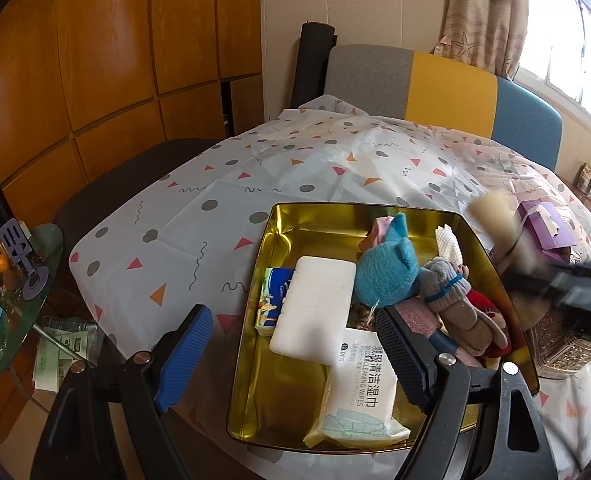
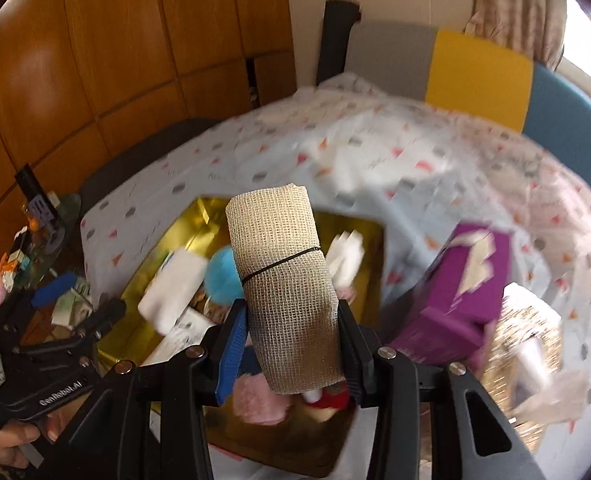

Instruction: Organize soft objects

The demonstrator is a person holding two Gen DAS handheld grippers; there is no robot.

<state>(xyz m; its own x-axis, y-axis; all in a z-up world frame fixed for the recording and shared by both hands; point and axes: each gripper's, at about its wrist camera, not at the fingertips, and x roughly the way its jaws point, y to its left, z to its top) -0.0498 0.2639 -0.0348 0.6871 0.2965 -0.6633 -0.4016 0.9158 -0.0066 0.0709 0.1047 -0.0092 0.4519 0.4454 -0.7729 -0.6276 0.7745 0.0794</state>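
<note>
My right gripper (image 2: 293,354) pinches a roll (image 2: 285,280) of tan, netlike cloth with 1 thin black band around it. The roll sticks up over the shiny gold tin (image 1: 255,360). My left gripper (image 1: 291,354) is spread wide and holds nothing. It tips down over the tin, where a white block (image 1: 315,312), a wipes pack (image 1: 359,392) and fuzzy toys (image 1: 387,276) lie.

Gold tin (image 1: 271,224) crowded at right with plush toys (image 1: 387,276); its left floor seems bare
</note>
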